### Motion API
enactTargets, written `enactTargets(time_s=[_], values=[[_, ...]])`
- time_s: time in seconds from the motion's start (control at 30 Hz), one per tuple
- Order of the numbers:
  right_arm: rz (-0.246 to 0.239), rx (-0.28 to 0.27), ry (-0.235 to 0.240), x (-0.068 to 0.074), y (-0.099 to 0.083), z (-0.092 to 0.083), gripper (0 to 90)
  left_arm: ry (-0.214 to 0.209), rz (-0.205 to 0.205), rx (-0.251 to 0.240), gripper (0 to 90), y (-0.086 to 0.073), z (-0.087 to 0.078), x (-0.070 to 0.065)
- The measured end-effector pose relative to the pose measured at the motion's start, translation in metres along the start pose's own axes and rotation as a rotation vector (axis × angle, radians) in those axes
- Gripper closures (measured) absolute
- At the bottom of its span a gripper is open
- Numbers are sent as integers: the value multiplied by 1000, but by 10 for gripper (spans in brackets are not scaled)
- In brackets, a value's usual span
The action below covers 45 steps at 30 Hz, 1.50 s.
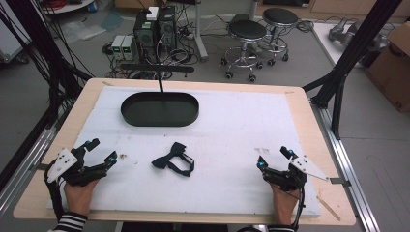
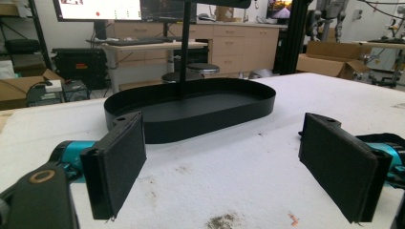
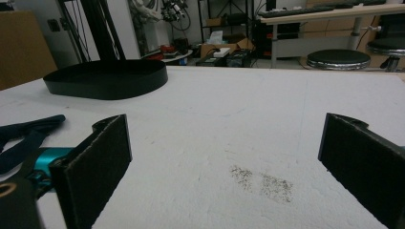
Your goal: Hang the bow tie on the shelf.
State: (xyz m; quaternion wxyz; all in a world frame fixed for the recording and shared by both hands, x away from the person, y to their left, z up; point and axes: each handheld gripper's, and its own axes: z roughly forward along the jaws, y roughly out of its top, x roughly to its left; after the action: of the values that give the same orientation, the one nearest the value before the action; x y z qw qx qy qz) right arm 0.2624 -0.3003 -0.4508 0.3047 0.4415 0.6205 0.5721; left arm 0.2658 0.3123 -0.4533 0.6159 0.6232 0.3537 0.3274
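Both jaws spread wide — left gripper (image 1: pixel 103 151) and right gripper (image 1: pixel 274 156) flank a bow tie (image 1: pixel 173 160) before the tray (image 1: pixel 159 118).

Lab, computer towers (image 1: pixel 154 29) on floor, stools (image 1: pixel 246 31), cardboard boxes (image 1: pixel 394 67), cables

On the white padded mat (image 1: pixel 232 121), the black fabric bow tie (image 1: pixel 173 159) lies before the black oval metal tray (image 1: pixel 159 109).

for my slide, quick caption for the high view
Both grippers, left and right, rest open on the white mat, flanking a black bow tie before an oval black tray.
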Motion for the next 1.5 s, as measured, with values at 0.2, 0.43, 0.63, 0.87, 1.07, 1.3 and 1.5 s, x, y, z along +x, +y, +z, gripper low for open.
enactTargets(time_s=[0.2,0.43,0.63,0.87,1.07,1.3,1.5], values=[[-16,4,2,1,0,1,29,-8,3,6,165,0,1,0],[-13,3,0,1,0,0,29,-22,-10,9,163,0,1,2],[-4,9,-1,0,0,1,29,-18,-19,9,163,1,1,3],[-9,12,0,1,0,1,29,-20,-34,16,163,2,1,4],[-6,11,-1,1,0,1,29,-45,-61,26,164,13,1,7],[-6,13,-1,1,0,1,29,-107,-40,102,164,36,9,0],[-9,13,-5,1,0,1,29,-94,43,198,156,59,23,-12]])
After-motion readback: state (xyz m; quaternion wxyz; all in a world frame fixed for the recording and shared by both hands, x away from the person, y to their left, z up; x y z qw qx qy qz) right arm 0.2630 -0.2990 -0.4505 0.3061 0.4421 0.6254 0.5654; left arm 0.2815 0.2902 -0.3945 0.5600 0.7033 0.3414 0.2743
